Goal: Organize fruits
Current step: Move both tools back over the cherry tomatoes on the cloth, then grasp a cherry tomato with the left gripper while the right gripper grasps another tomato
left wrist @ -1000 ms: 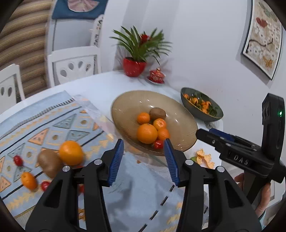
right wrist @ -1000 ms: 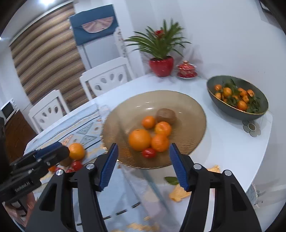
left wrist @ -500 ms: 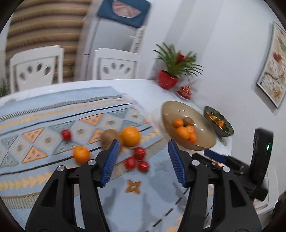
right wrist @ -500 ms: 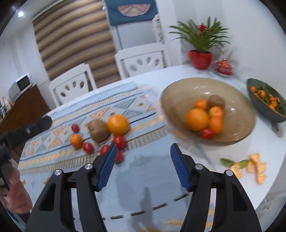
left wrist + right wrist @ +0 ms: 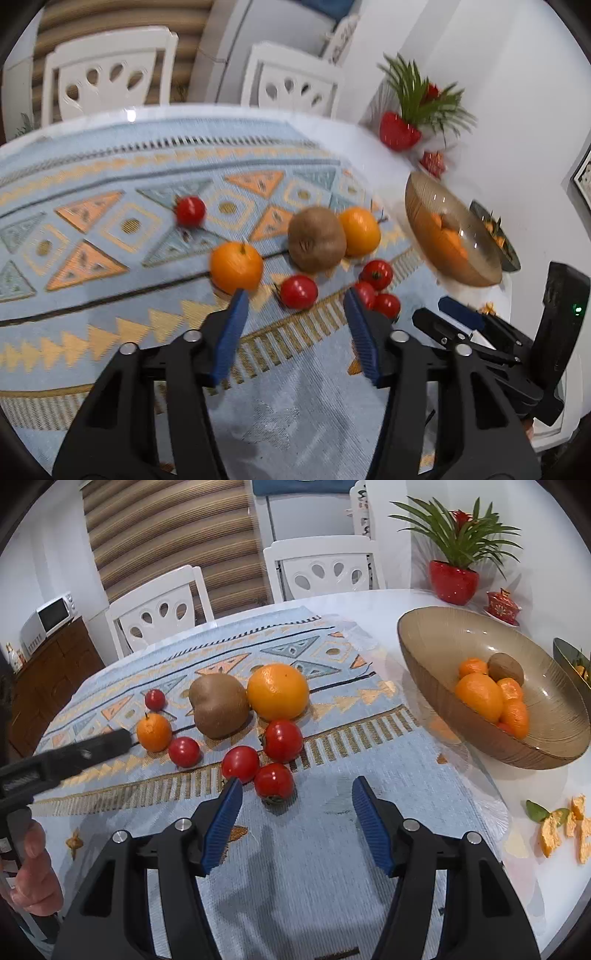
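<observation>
Both views have swung away from the amber bowl since a second ago and now face the loose fruit on the patterned runner [image 5: 332, 849] that covers most of the round white surface [image 5: 406, 602].

The glass fruit bowl [image 5: 546, 753] sits at the right, off the runner's edge, and holds part of the job already done: one large orange, a few mandarins, a kiwi and a tomato half hidden beneath them. A smaller dark bowl [image 5: 511, 254] behind it carries mandarins with leaves (apparently not part of the sorting).

Still left on the runner, from biggest down: an orange [image 5: 277, 691] touching a kiwi [image 5: 218, 705], a mandarin [image 5: 154, 732], then cherry tomatoes — a cluster of three [image 5: 274, 782] in front of the orange, one [image 5: 184, 751] beside the mandarin, one [image 5: 155, 699] farther back. By that count roughly half the fruit is moved and half remains.

The right hand-held gripper [image 5: 297, 799] hovers with jaws apart and empty, just short of the tomato cluster. The left hand-held gripper [image 5: 293, 310] is likewise spread wide and empty, framing the single tomato near the mandarin. Peel scraps [image 5: 565, 830] lie on the bare surface at the right.
</observation>
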`<state>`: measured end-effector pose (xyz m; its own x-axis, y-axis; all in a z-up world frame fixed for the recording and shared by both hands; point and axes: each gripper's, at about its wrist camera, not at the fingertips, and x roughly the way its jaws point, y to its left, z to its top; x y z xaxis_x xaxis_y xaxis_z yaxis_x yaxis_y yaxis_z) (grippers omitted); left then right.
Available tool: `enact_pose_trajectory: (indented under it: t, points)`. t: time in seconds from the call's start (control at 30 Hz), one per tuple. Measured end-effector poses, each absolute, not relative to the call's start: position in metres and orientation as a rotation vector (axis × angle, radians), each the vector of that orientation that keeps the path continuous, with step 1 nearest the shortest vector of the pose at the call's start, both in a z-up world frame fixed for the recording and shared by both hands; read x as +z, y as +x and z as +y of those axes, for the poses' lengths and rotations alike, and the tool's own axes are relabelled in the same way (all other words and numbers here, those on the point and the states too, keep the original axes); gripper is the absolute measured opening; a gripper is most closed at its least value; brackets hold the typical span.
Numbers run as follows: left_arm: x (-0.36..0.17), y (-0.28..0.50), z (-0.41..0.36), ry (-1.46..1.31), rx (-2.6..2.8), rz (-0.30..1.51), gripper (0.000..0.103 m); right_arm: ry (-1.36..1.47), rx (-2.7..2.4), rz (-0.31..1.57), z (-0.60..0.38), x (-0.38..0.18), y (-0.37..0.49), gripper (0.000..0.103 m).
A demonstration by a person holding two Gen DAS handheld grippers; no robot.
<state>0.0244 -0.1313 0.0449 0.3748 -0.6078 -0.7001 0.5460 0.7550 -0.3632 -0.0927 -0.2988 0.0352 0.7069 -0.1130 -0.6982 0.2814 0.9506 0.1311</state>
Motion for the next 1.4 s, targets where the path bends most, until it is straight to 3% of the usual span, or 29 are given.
enact_pose_trajectory:
  t: [0.03, 0.53, 0.67, 0.9, 1.17, 1.23, 1.3, 1.4]
  points:
    - [0.040, 0.026, -0.137, -0.063, -0.755, 0.955, 0.040, 0.232, -0.218, 0.756, -0.299, 0.034, -0.092, 0.062]
    - [0.012, 0.031, -0.162, -0.009, -0.763, 1.021, 0.040, 0.232, -0.182, 0.783, -0.299, 0.022, -0.083, 0.062]
    - [0.021, 0.031, -0.160, 0.022, -0.725, 1.019, 0.049, 0.249, -0.173, 0.792, -0.299, 0.030, -0.077, 0.062]
    - [0.015, 0.043, -0.171, 0.011, -0.701, 1.044, 0.048, 0.240, -0.142, 0.757, -0.293, 0.023, -0.074, 0.061]
    - [0.007, 0.034, -0.177, 0.048, -0.692, 0.942, 0.048, 0.198, -0.166, 0.797, -0.287, 0.014, -0.066, 0.062]
    - [0.007, 0.034, -0.181, 0.071, -0.674, 0.928, 0.048, 0.177, -0.172, 0.813, -0.284, 0.012, -0.061, 0.060]
    - [0.008, 0.033, -0.186, 0.093, -0.656, 0.919, 0.048, 0.175, -0.180, 0.831, -0.284, 0.009, -0.057, 0.048]
    - [0.008, 0.030, -0.190, 0.133, -0.629, 0.900, 0.046, 0.178, -0.192, 0.861, -0.287, 0.004, -0.052, 0.047]
